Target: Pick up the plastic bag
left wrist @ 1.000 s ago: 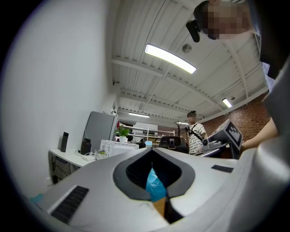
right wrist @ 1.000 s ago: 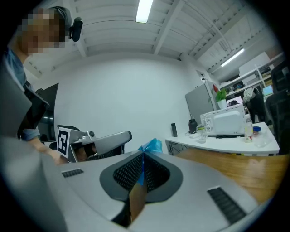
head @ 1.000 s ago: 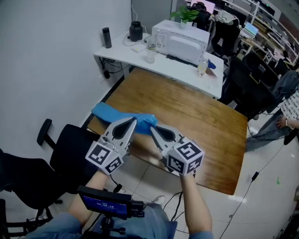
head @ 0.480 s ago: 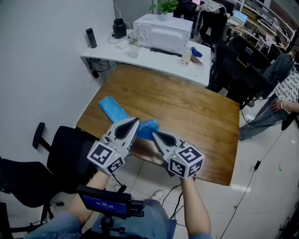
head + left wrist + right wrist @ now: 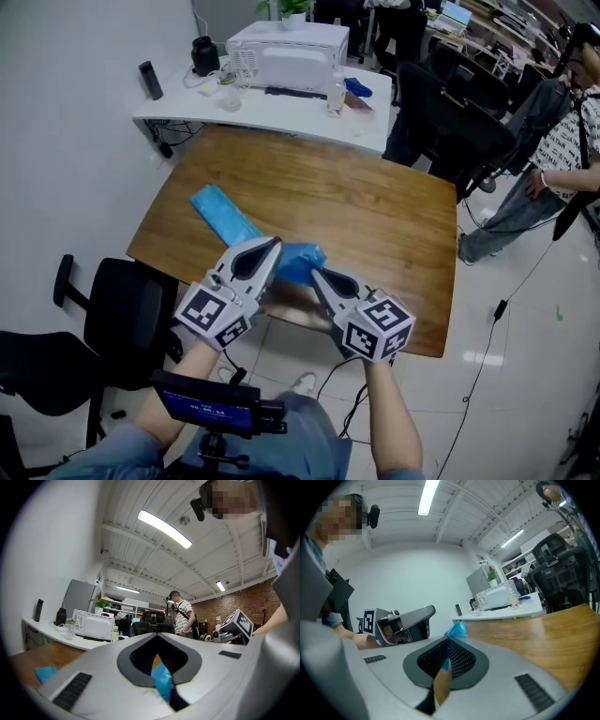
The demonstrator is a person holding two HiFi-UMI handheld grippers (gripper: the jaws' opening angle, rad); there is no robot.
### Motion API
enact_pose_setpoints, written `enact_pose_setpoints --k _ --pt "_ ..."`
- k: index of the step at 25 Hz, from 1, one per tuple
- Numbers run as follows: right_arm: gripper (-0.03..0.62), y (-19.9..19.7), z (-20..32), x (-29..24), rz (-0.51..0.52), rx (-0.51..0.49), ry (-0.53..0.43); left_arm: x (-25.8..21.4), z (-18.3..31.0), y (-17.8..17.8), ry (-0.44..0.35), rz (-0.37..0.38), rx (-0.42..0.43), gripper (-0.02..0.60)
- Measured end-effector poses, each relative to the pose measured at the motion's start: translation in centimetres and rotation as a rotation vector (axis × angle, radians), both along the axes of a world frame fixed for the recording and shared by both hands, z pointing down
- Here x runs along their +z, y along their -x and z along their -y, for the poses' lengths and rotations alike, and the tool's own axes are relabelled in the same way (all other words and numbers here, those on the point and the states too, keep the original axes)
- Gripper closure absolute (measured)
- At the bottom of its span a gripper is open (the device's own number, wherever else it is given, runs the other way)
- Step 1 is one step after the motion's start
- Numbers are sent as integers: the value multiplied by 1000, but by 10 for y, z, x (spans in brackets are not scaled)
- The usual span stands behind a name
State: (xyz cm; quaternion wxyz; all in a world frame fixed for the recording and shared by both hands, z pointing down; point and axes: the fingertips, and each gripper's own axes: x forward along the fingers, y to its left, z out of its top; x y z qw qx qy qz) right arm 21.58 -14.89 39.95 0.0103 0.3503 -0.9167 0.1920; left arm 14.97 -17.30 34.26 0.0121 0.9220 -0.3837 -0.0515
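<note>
A blue plastic bag (image 5: 225,217) lies stretched along the near left part of the wooden table (image 5: 375,206). Its far end rests flat on the wood and its near end is bunched up at the table's near edge. My left gripper (image 5: 272,246) and right gripper (image 5: 316,274) meet at that bunched end, side by side. Each one is shut on a fold of blue plastic. In the left gripper view the plastic bag (image 5: 162,680) shows pinched between the closed jaws. The right gripper view shows a blue tuft of the plastic bag (image 5: 457,630) sticking out past the tips.
Behind the table stands a white desk (image 5: 187,105) with a microwave (image 5: 286,52), bottles and a kettle. A black office chair (image 5: 122,309) sits at the near left. More dark chairs (image 5: 441,122) and a standing person (image 5: 562,122) are at the right.
Both grippers have drawn back to the table's near edge with the bag's end in them. More of the bag lies stretched on the wood, and the view has swung along the table.
</note>
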Motion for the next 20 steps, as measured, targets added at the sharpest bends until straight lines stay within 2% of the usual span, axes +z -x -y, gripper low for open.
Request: enact_pose_setpoints --k 9,14,20 --pt "592 -58 -6 18 8 67 29 13 -8 -65 16 20 69 574" --pt "592 -78 -8 23 2 95 34 16 -9 -85 20 26 92 575" --pt "580 -91 -10 33 -59 147 29 18 -13 -98 25 34 111 574"
